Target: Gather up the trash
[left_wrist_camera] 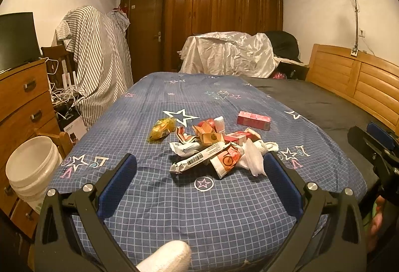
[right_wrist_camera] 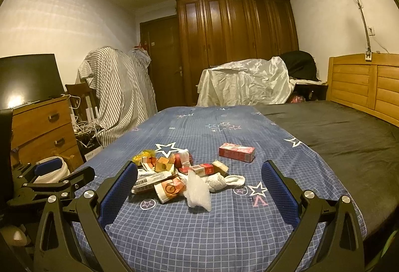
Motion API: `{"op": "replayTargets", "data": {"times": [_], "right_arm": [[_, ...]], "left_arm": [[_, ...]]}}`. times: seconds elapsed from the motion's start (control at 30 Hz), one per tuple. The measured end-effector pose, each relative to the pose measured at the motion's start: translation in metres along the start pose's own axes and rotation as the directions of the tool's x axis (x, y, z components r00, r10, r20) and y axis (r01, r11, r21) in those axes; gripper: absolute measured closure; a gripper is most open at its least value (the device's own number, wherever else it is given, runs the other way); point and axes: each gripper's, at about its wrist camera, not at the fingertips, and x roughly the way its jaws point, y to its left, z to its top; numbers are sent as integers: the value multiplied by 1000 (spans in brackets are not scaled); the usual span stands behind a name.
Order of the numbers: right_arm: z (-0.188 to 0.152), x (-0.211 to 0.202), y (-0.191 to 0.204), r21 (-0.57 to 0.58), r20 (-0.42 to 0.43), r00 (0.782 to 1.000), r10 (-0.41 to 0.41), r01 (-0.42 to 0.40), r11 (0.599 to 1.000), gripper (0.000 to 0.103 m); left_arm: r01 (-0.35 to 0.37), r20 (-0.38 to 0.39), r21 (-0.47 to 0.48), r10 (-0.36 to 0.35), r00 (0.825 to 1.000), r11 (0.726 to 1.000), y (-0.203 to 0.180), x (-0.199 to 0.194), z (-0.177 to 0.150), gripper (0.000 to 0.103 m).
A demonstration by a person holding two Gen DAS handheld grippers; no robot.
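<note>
Two grippers hover over the near edge of the bed, both with jaws spread wide and nothing between the blue pads. The left gripper [left_wrist_camera: 199,177] points at a pile of trash [left_wrist_camera: 212,147] lying on the blue checked bedsheet [left_wrist_camera: 199,217], near the middle of the sheet's width and just past the fingertips. The right gripper [right_wrist_camera: 199,184] faces the same pile [right_wrist_camera: 179,177] from slightly to the right.

Within the pile, a barcoded white wrapper [left_wrist_camera: 199,158] and a paper cup printed with a red bicycle [left_wrist_camera: 228,161] lie nearest, with crumpled white tissue [left_wrist_camera: 254,159] at their right. A yellow crinkled wrapper [left_wrist_camera: 160,129] sits at the pile's left side, and a red carton [left_wrist_camera: 253,120] lies apart, toward the far right.

Off the bed's left edge stands a white plastic bucket [left_wrist_camera: 32,172], beside a wooden chest of drawers [left_wrist_camera: 22,102].
</note>
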Motion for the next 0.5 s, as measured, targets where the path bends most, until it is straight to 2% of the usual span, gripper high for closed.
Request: {"op": "replayTargets", "data": {"times": [0.5], "right_arm": [[1, 0, 2, -1, -10, 1000, 8, -8, 1000, 4]], "left_arm": [[-2, -17, -12, 2, 1000, 1000, 6, 1, -2, 5]]}}
